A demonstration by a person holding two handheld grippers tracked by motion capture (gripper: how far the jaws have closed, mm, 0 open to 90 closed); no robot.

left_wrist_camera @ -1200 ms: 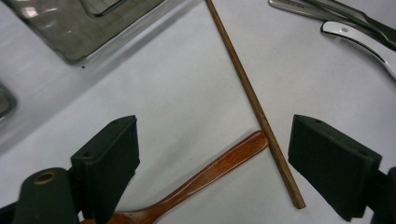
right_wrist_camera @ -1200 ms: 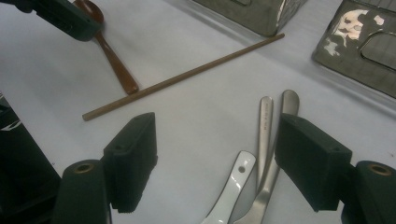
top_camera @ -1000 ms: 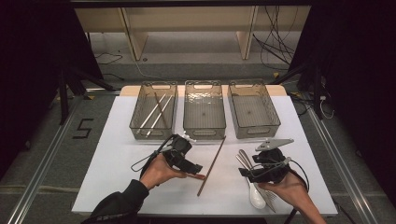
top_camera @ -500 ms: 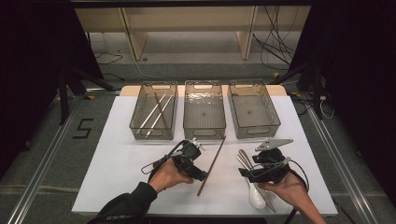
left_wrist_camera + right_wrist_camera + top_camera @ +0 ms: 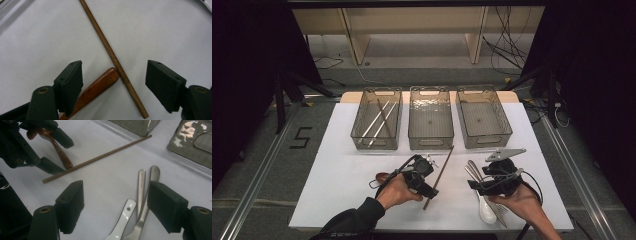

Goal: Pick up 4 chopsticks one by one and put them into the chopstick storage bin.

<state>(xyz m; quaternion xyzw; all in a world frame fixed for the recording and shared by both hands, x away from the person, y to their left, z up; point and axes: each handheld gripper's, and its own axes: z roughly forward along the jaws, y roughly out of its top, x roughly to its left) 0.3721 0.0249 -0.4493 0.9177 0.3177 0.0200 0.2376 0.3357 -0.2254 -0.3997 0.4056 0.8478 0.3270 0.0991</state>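
Wooden chopstick (image 5: 112,56) lies slanted on my white table (image 5: 337,185), near the middle bin (image 5: 430,118), its near end between my left gripper (image 5: 113,82)'s parted jaws, which have just been closing without yet pressing it. Touching it is a reddish-brown handle (image 5: 96,87). My right gripper (image 5: 115,206) hangs apart over the steel cutlery (image 5: 141,185) and white spoon (image 5: 122,220). Floor tape left of the table reads 5 (image 5: 302,137); a stamp on one steel handle is, I think, too blurred to read.

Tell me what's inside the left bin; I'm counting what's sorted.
The left bin holds two pale chopsticks and one dark one. Its tinted near wall may hide something small.
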